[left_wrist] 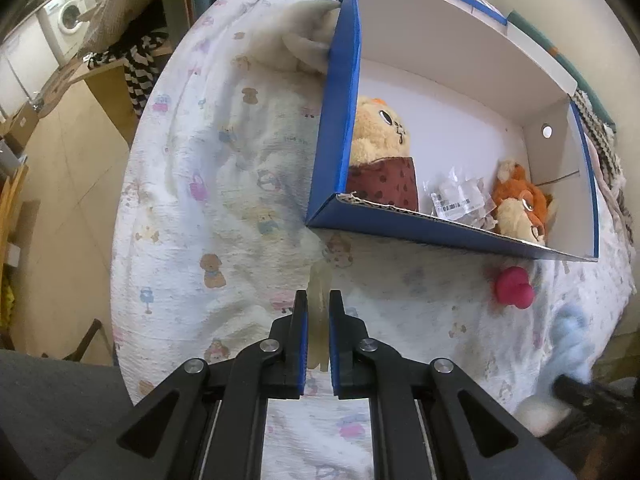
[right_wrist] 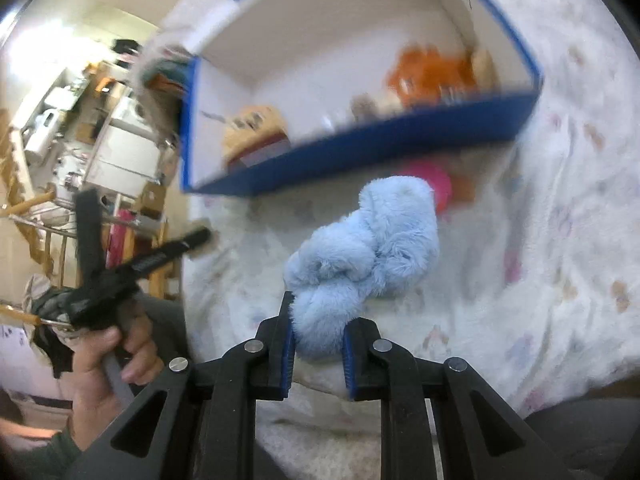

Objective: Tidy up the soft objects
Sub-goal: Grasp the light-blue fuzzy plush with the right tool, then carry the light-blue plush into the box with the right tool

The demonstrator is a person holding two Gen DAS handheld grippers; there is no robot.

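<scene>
Beside the box (right_wrist: 360, 132), a blue plush (right_wrist: 360, 256) was clamped by the right gripper (right_wrist: 318, 344) only at its end and could be lost, while the left gripper (left_wrist: 319, 312) was pinched on a pale strip (left_wrist: 319, 320).

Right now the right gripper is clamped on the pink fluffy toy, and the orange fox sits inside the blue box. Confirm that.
Wrong colour. In the right wrist view the right gripper is clamped on the light blue fluffy toy. The orange fox does sit inside the blue box.
</scene>
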